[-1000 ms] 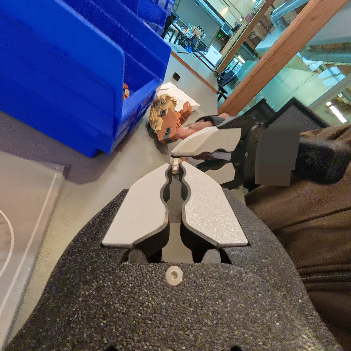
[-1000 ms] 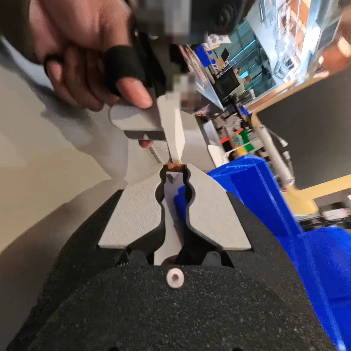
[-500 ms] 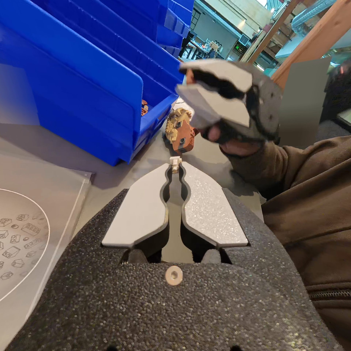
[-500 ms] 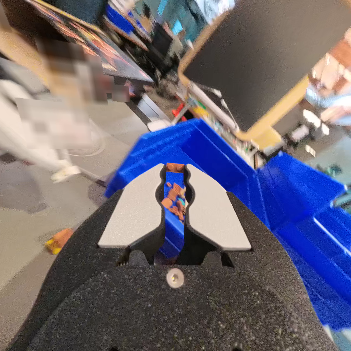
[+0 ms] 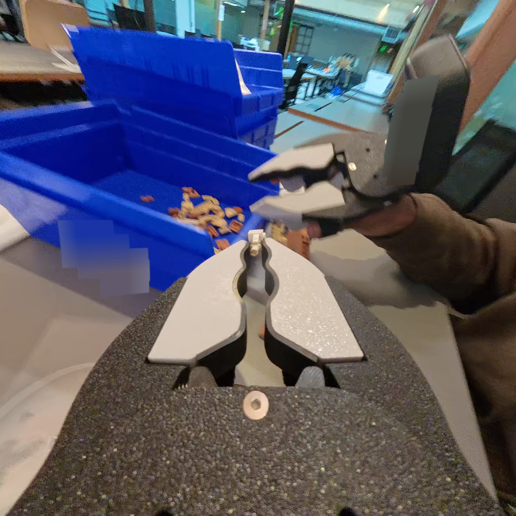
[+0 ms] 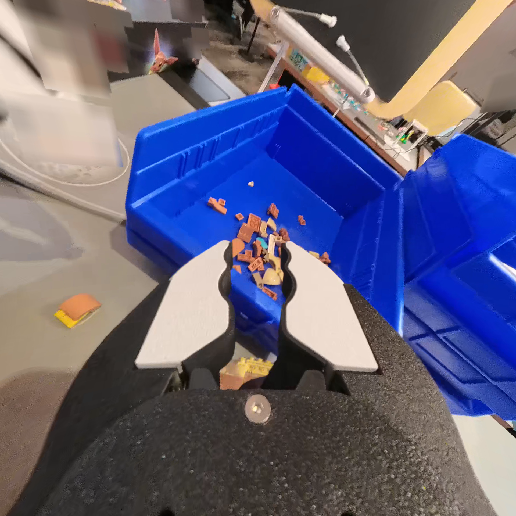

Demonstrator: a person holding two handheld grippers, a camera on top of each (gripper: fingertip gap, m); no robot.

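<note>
Right fingers (image 6: 257,248) now parted, left fingers (image 5: 279,245) pinching white brick (image 5: 256,236)

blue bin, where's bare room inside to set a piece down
The blue bin has bare floor along its far wall and left side. Crowded: the brown and tan bricks piled at the near end, under the open right gripper.

Glossy plastic bin (image 6: 195,156); matt table (image 6: 55,349); grainy-bodied tongs (image 6: 258,251).

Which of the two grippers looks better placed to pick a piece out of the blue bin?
The right gripper, I'd say. Its jaws stand open with nothing between them, right above the pile of brown and tan bricks in the blue bin. The left gripper is already shut on a small white piece.
</note>
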